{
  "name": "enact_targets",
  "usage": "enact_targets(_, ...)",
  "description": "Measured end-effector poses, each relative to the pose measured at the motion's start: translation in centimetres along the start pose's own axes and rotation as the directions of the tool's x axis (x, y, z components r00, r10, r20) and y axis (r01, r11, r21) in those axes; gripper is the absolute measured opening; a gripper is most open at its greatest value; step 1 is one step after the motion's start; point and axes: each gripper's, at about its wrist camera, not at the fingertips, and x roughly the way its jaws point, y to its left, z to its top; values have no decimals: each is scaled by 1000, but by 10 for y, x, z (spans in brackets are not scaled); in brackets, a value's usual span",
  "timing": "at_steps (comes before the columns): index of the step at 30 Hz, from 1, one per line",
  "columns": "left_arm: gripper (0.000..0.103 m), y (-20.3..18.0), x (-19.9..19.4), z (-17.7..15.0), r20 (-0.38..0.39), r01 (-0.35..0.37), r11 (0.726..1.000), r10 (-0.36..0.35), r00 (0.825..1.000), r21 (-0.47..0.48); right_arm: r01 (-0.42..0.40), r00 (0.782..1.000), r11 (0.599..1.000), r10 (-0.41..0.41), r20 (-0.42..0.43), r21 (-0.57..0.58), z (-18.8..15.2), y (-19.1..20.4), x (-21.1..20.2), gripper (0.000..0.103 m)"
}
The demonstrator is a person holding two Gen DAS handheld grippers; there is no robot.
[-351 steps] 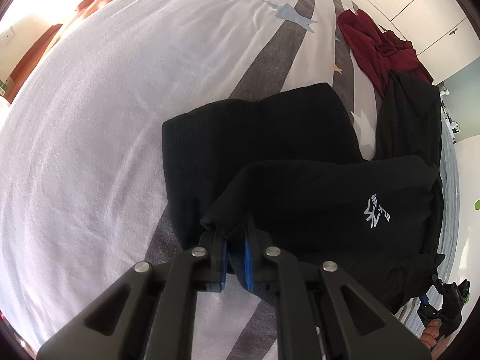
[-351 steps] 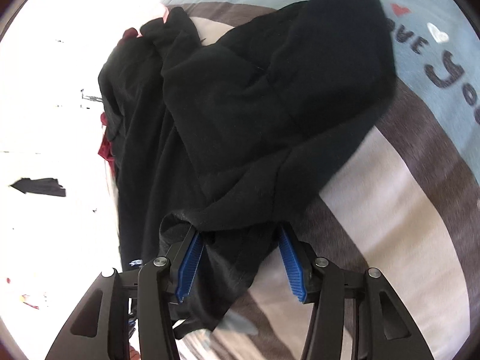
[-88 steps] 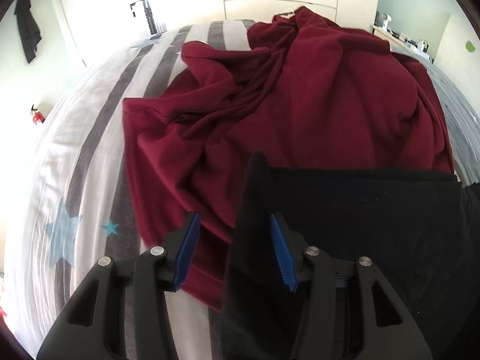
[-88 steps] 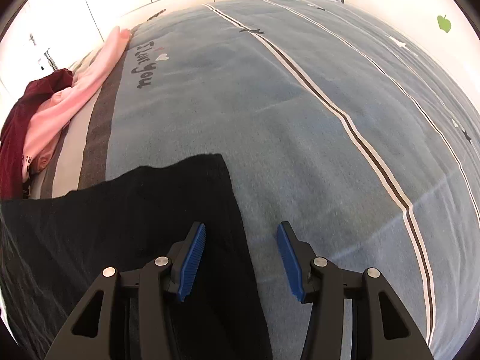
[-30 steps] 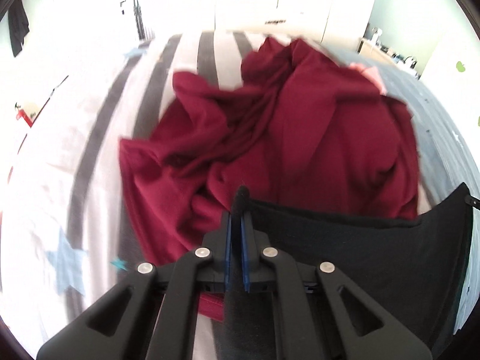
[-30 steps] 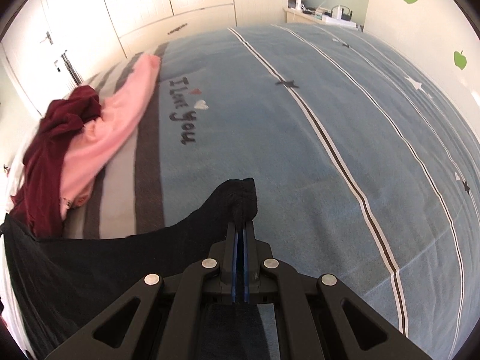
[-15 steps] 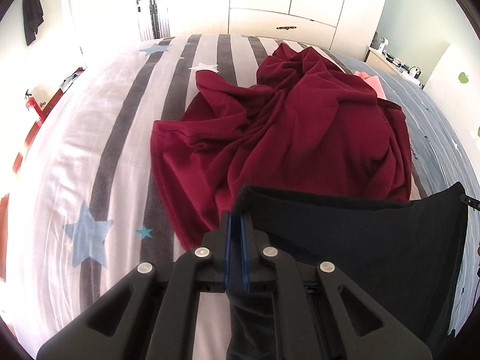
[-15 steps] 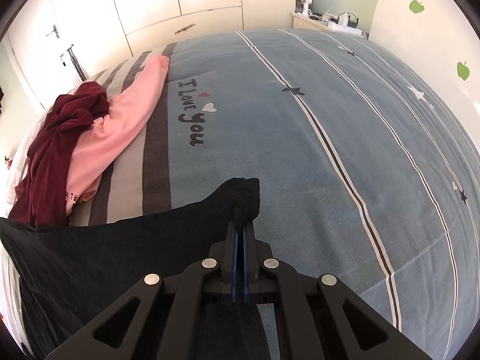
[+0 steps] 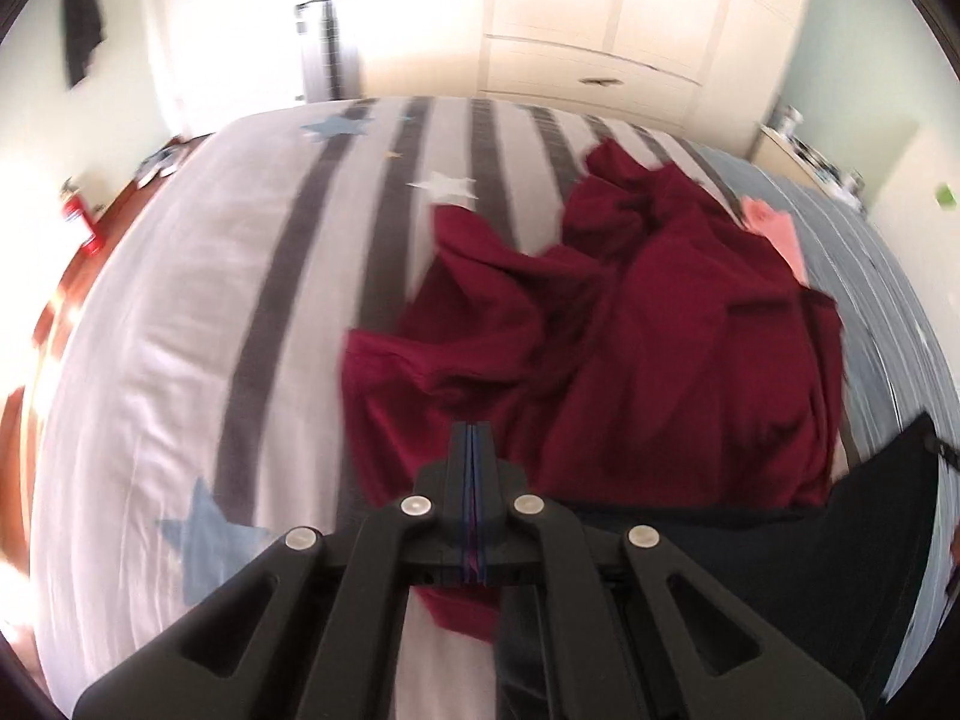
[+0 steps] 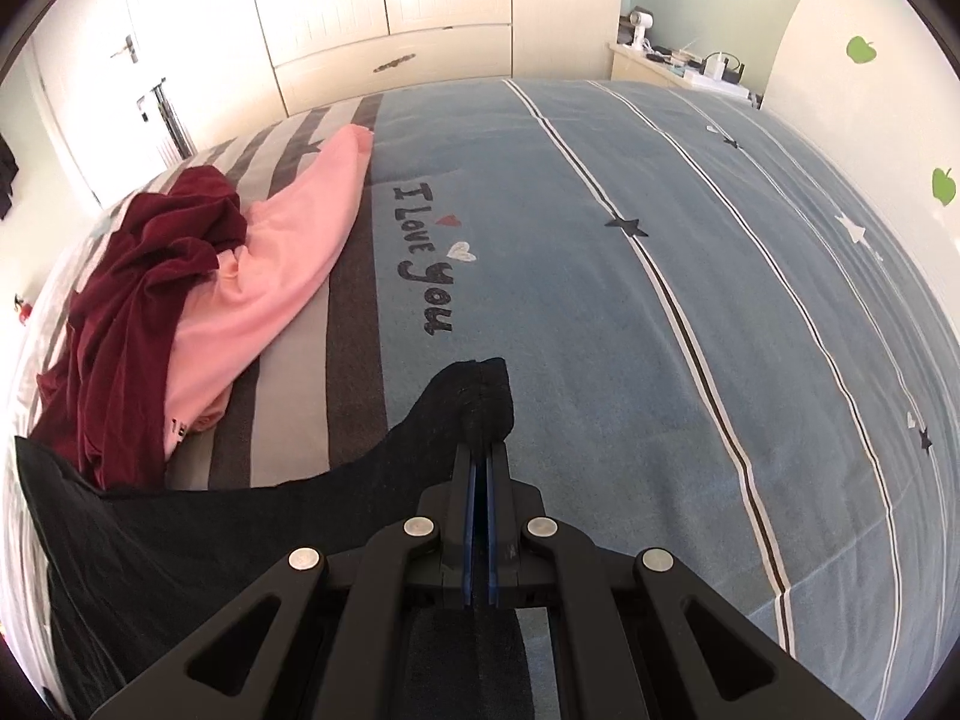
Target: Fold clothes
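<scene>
My right gripper point(image 10: 480, 456) is shut on a bunched corner of the black garment point(image 10: 180, 540), which stretches left and down from it above the bed. My left gripper point(image 9: 472, 438) hangs over the crumpled maroon garment point(image 9: 660, 330). Its jaws are closing to a thin line, and no black cloth shows between the pads. In the blurred left wrist view the black garment point(image 9: 876, 528) rises to a raised corner at the far right. Its top edge runs in low behind the left gripper's finger base, and a strip of it hangs under the gripper.
The maroon garment point(image 10: 132, 300) lies partly over a pink garment point(image 10: 282, 276) on the bed, which is grey-striped point(image 9: 180, 330) on one side and blue point(image 10: 600, 300) on the other. White wardrobes point(image 10: 390, 12) and a cluttered nightstand point(image 10: 678, 66) stand beyond the bed. A red extinguisher point(image 9: 78, 216) is by the left wall.
Half a second ago a black corner stuck out of the left tips; now the tips show none and the cloth's edge sits lower. Both views have drawn back. The right grip is unchanged.
</scene>
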Motion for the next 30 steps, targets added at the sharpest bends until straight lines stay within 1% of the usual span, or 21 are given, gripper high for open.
enact_targets(1, 10, -4, 4, -6, -6, -7, 1000, 7, 1000, 11, 8, 1000, 1000, -8, -8, 7, -2, -2, 3, 2)
enact_targets(2, 29, -8, 8, -11, -13, -14, 1000, 14, 1000, 21, 16, 1000, 1000, -16, -15, 14, -5, -4, 5, 2)
enact_targets(4, 44, -12, 18, -19, -30, -21, 999, 22, 999, 29, 26, 999, 999, -26, -25, 22, -9, -8, 8, 2)
enact_targets(5, 45, -12, 24, -22, -41, -20, 999, 21, 999, 25, 27, 999, 999, -26, -26, 24, -10, -10, 7, 2)
enact_targets(7, 45, -11, 37, -30, -60, -19, 999, 21, 998, 33, 26, 999, 999, -25, -25, 23, -13, -13, 8, 2)
enact_targets(9, 44, -12, 46, -36, -80, -37, 998, 41, 996, 51, 20, 1000, 1000, -19, -23, 24, -14, -15, 7, 2)
enact_targets(10, 34, -12, 49, -38, -87, -35, 998, 40, 995, 55, 16, 1000, 1000, -15, -21, 24, -14, -15, 7, 2)
enact_targets(11, 17, -13, 51, -40, -89, -27, 998, 32, 996, 57, 14, 1000, 1000, -14, -19, 24, -14, -16, 7, 2)
enact_targets(13, 5, -18, 48, -40, -75, -25, 997, 30, 997, 71, 10, 1000, 1000, -10, -15, 25, -15, -16, 6, 2)
enact_targets(16, 4, -25, 41, -41, -62, -17, 995, 23, 998, 96, 1, 1000, 999, -1, -7, 36, -14, -15, 4, 2)
enact_targets(18, 4, -23, 35, -38, -57, -15, 996, 20, 998, 85, -6, 1000, 999, 7, -4, 45, -14, -15, 2, 2)
enact_targets(21, 4, -12, 22, -23, -42, -9, 1000, 10, 999, 19, -16, 1000, 998, 16, -2, 57, -11, -14, 0, 2)
enact_targets(25, 4, -14, -4, -2, 16, -12, 999, 11, 1000, 39, -39, 999, 997, 38, 23, 59, -4, -8, -9, 2)
enact_targets(28, 4, -9, -18, 11, 24, -12, 999, 11, 1000, 48, -56, 998, 997, 53, 44, 47, 2, -3, -18, 2)
enact_targets(30, 4, -4, -22, 13, 24, -33, 998, 31, 999, 55, -62, 997, 997, 60, 51, 46, 6, 0, -20, 2)
